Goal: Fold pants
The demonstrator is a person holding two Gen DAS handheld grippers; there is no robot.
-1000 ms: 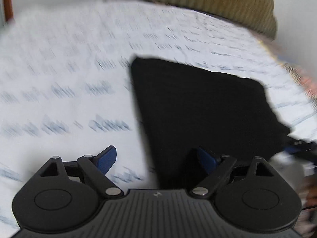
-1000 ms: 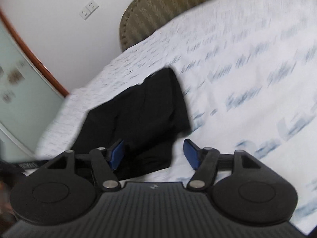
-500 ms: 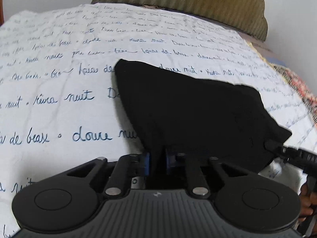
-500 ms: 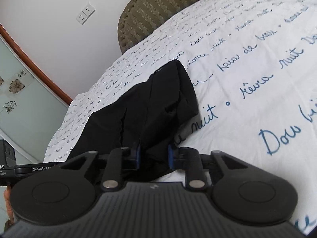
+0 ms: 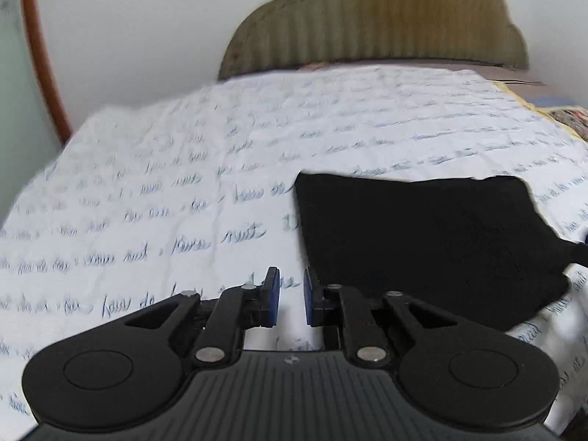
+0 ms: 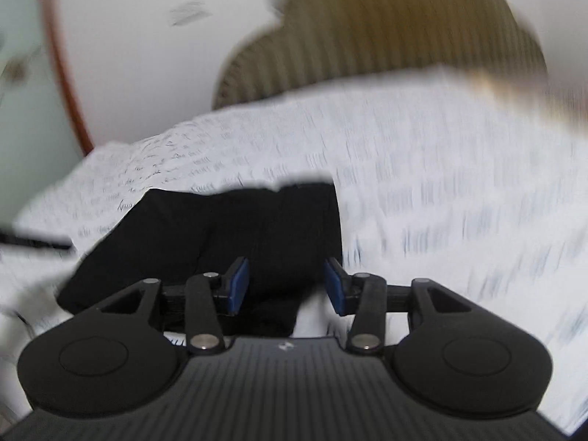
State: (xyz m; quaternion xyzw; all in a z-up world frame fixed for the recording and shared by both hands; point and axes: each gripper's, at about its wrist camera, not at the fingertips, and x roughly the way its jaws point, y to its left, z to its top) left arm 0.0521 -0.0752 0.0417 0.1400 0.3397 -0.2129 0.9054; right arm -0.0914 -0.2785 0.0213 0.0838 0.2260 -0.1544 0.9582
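The black pants (image 5: pixel 422 242) lie folded in a compact block on the white bed sheet (image 5: pixel 165 202) printed with blue handwriting. In the left wrist view they lie ahead and to the right of my left gripper (image 5: pixel 291 294), whose blue pads stand a narrow gap apart with only sheet between them. In the right wrist view the pants (image 6: pixel 239 228) lie ahead and left of my right gripper (image 6: pixel 286 283), which is open and empty, raised over the pants' near right corner. That view is blurred.
An olive ribbed headboard (image 5: pixel 371 22) stands at the far end of the bed, against a white wall. A brown curved frame (image 5: pixel 40 55) is at the left. Patterned bedding (image 5: pixel 569 117) shows at the far right edge.
Both grippers were shut on the pants' near edge half a second ago. Now both have let go, opened and pulled back and up. The pants lie flatter on the sheet.
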